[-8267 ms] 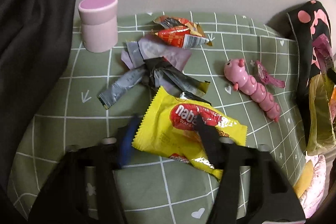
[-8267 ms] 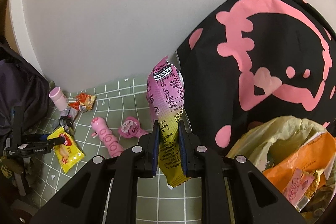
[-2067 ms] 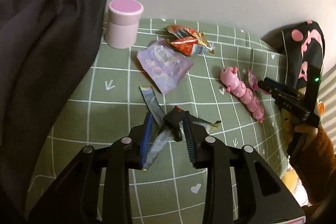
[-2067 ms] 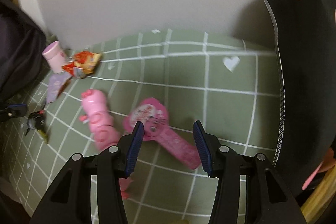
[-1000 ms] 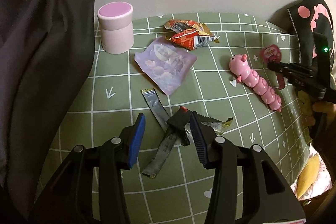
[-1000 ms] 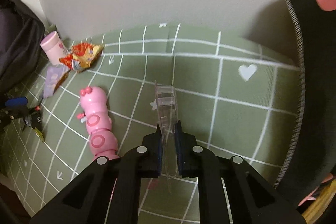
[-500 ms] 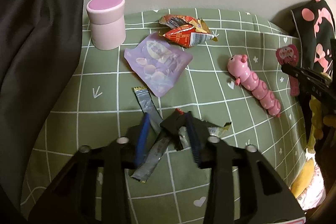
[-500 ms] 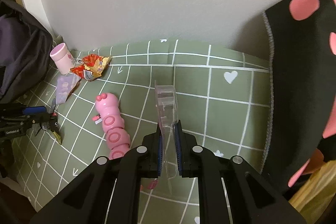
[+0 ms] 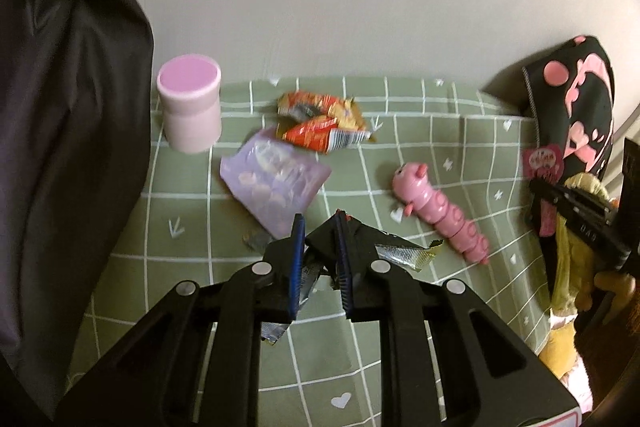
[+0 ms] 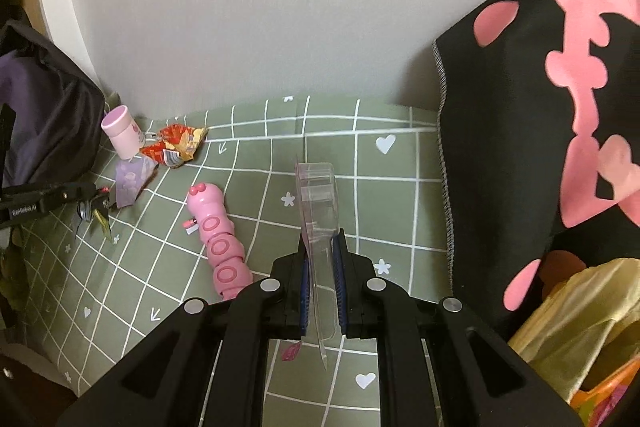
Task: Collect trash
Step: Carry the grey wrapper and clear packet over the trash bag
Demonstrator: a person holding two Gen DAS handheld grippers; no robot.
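Legible text is scarce. White lettering on the black body of the left gripper (image 10: pixel 102 195), seen far left of the right gripper's fingers, reads roughly "GenRobot.AI", small and soft. Pale characters on the right gripper (image 9: pixel 540 185), to the right of the left gripper's fingers, read approximately "0A0"; uncertain. Print on the red-orange snack wrapper (image 9: pixel 322 125) beyond the fingers is blurred, unreadable.

left wrist: close, angled down over green grid cloth (image 9: pixel 192 187) | right wrist: same, nearer wall | shared: pink caterpillar toy (image 9: pixel 440 215), pink jar (image 9: pixel 190 103)
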